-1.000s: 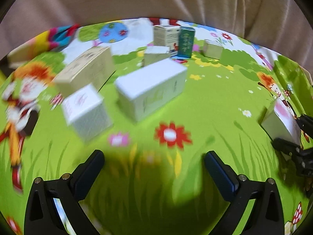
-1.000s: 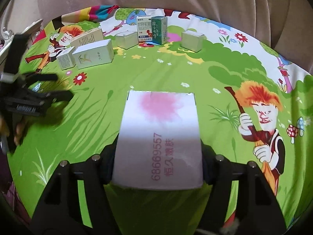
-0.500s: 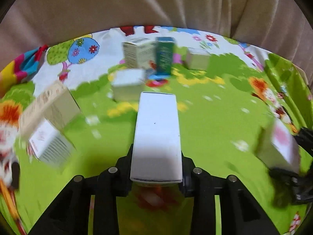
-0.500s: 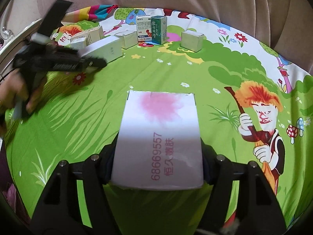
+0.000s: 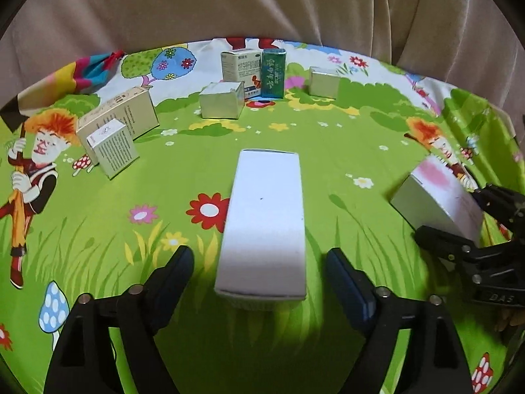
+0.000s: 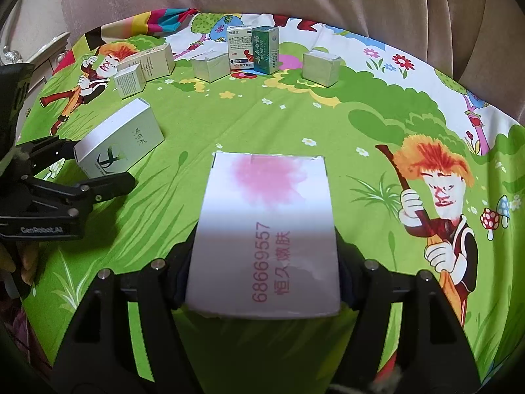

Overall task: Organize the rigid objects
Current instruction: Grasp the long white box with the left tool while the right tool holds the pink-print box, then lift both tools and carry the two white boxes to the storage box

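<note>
Lying between the just-opened left gripper, white box; right gripper clamps pink-printed box

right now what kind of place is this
Probably a room at home: a round table under a bright cartoon tablecloth, a beige curtain close behind it, and small medicine and cosmetics boxes scattered on top.

A home, by every sign: the worktop wears a child's cartoon tablecloth of grass and flowers, soft beige curtain folds hang right behind, and an ornate pale furniture edge peeks in at left.
</note>
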Demonstrator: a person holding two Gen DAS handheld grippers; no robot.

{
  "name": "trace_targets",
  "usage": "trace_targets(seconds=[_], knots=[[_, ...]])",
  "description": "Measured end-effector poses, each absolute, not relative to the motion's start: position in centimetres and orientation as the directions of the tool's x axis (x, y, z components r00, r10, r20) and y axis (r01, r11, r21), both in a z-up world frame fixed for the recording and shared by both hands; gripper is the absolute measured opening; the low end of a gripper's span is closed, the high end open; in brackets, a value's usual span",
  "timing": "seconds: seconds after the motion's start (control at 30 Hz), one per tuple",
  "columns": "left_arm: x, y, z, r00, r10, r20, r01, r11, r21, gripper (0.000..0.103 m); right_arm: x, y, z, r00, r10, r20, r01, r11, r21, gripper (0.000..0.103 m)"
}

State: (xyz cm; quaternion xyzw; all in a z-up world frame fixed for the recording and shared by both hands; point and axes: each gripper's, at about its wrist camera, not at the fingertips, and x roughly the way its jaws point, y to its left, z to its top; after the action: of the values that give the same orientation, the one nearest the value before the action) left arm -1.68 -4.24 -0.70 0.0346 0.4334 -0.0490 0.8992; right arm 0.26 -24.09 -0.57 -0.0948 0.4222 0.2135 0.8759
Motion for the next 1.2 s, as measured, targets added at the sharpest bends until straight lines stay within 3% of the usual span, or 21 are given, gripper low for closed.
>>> trace_targets(seconds=[0.17,0.2,0.27,0.3,0.6,0.77,0.9,1.03,1.2], knots=[[-0.7,-3.9,-0.8,0.619,-0.044,-0.784,0.098,0.995,0.021,0.086,0.3,-24.1,-0.6,0.552,0.293,-0.781,-0.451,0.892,0.016,0.073],[-0.6,-3.9,-0.7,0.624,-0.041,-0.780,0.092,0.995,0.022,0.080,0.3,-24.1,-0.6,0.552,0.293,-0.781,-0.452,0.892,0.015,0.073],[-0.9,-3.7,-0.4,0.644,-0.042,-0.764,0.088,0.996,0.018,0.040,0.3,-24.1,-0.6,0.552,0.293,-0.781,-0.451,0.892,0.015,0.073],[-1.0,-3.7,-0.4,0.647,-0.040,-0.761,0.085,0.996,0.020,0.037,0.3,-24.1,-0.6,0.554,0.292,-0.780,-0.450,0.893,0.014,0.070],[-1.0,-4.3,-0.3,0.653,0.001,-0.757,0.079,0.994,0.069,0.037,0.1,-24.0,-0.5,0.561,0.285,-0.777,-0.438,0.899,0.014,0.069],[-4.7,-4.4,0.6,0.626,-0.065,-0.777,0.047,0.998,-0.045,0.036,-2.1,-23.9,-0.1,0.569,0.255,-0.782,-0.346,0.937,0.053,0.069],[-10.8,-6.0,1.9,0.671,-0.072,-0.738,0.082,0.996,-0.022,0.036,-9.0,-24.2,0.4,0.624,0.294,-0.724,-0.280,0.949,0.145,0.069],[-14.5,-5.9,3.5,0.724,-0.032,-0.689,0.057,0.998,0.013,0.036,-13.6,-24.6,2.4,0.717,0.265,-0.645,-0.253,0.961,0.113,0.069],[-16.1,-4.4,6.6,0.784,-0.009,-0.621,0.013,1.000,0.001,0.037,-16.1,-25.1,7.4,0.844,0.240,-0.479,-0.232,0.970,0.076,0.069]])
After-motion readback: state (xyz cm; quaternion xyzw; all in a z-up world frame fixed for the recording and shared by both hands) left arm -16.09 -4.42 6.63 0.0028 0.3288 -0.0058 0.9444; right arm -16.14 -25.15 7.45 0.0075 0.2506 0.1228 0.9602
